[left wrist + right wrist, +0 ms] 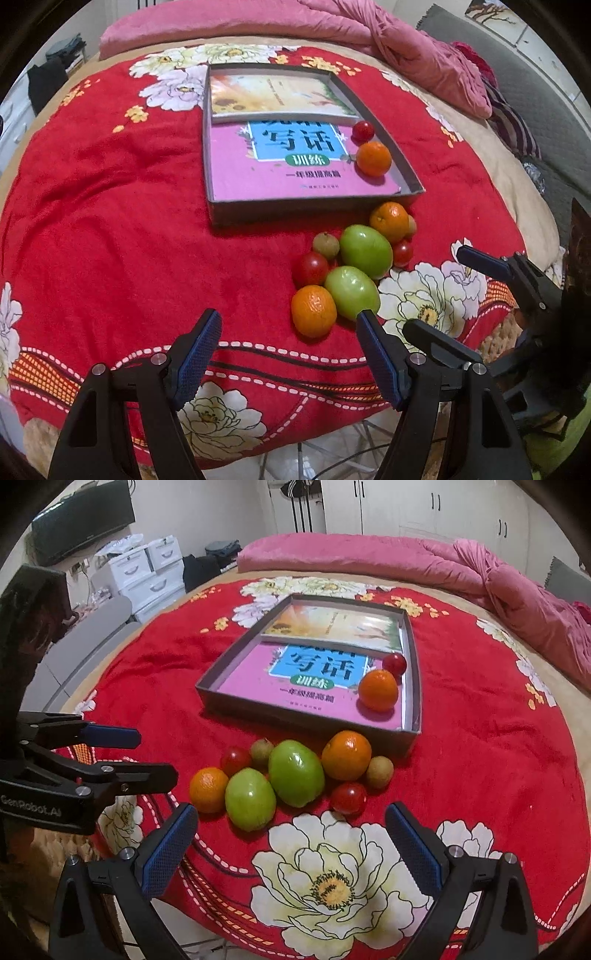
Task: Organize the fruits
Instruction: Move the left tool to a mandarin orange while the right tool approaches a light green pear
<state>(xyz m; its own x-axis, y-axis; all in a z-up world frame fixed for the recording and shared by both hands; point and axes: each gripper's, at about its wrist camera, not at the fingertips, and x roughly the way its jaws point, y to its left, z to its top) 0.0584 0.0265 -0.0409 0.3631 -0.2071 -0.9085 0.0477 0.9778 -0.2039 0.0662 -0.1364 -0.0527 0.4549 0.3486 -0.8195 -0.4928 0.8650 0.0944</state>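
While both hand-held grippers hover with jaws apart and empty, the left hand-held gripper [288,334] and the right hand-held gripper [291,829] just short of the fruit, the sorting looks barely begun.

Taking the shallow grey cardboard box [413,686] as landmark: on the near side of it, on the cloth, lies a loose cluster of eight fruits. Nearest are a small orange mandarin [208,789], a glossy green oval fruit [250,804] and a red cherry tomato [348,797]. Behind them sit a second green fruit [295,777], another tomato [235,760], two brownish round longan-like fruits [379,771] and a mandarin [346,755] close to the box wall.

Inside the box, on a pink paperback book [258,679], rest only one mandarin [378,689] and one tomato [394,663]; eight remain, by my count.

All this lies on a bed under a red plush blanket with white flowers [332,878]. Beyond the box are a rolled pink quilt [369,555], white drawers [147,572] and wardrobes [424,506].
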